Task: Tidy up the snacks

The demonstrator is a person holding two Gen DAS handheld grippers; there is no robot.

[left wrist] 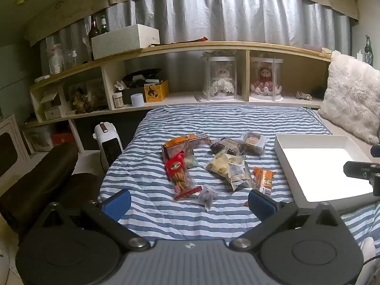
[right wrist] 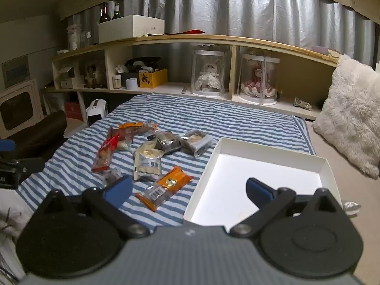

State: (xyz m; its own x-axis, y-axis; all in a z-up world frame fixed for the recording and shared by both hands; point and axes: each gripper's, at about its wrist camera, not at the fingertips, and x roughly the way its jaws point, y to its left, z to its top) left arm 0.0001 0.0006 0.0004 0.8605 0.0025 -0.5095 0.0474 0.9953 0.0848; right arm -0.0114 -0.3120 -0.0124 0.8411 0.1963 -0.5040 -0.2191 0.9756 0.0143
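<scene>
lying just ahead of both released, empty claws [left wrist: 190,204] [right wrist: 188,191]: scattered snacks [left wrist: 213,163].

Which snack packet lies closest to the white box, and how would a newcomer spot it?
Start at the shallow white cardboard box on the blue-and-white striped bedspread. Just left of its near corner lies a flat orange snack packet with a clear end showing a barcode. It lies apart from the pile, and the nearest packet beyond it is pale cream, not orange.
</scene>
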